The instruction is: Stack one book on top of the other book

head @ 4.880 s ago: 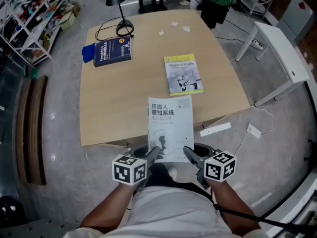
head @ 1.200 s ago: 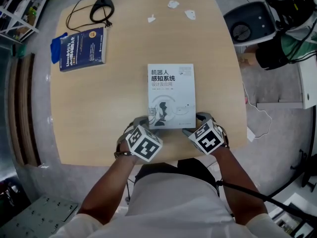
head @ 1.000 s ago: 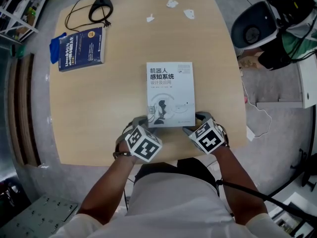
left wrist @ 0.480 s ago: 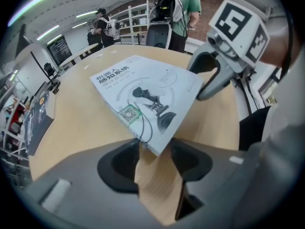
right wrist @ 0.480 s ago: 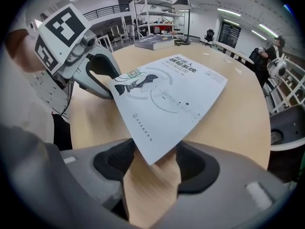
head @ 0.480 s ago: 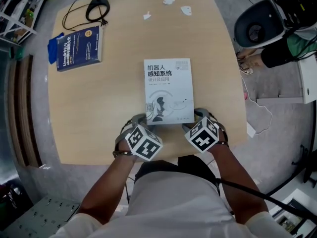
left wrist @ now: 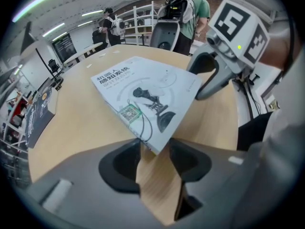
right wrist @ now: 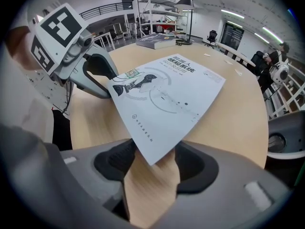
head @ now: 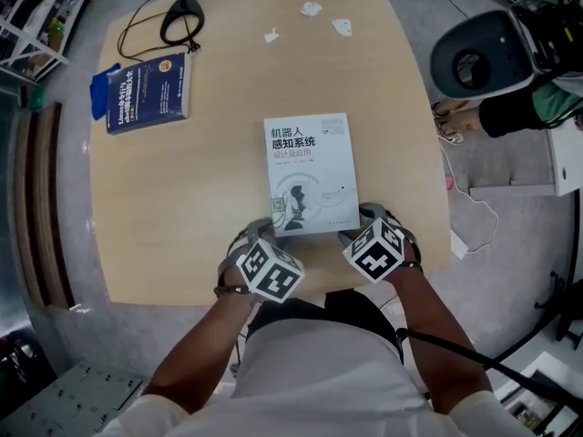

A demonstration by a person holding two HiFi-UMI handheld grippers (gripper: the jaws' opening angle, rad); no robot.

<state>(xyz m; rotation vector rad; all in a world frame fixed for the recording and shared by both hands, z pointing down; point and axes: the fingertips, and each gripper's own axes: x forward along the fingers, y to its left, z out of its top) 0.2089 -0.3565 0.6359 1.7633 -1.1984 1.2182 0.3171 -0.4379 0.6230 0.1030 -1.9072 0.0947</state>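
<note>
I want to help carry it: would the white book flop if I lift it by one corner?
Probably a little: the white book looks thin with a soft cover, so it may sag. It seems light for its size. Its smooth cover might slide easily on the table.

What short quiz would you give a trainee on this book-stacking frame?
1. Multiple choice: where on the table does the blue book lie? A) far left, near the lamp cable; B) dead centre; C) overhanging the near edge.
2. True or false: the white book's two near corners sit between the jaws of the left gripper and the right gripper.
3. What lies scattered near the table's far edge?

Key: 1 A. 2 True; both pairs of jaws stand apart around a corner, having just closed slightly. 3 Small white paper scraps.
</note>
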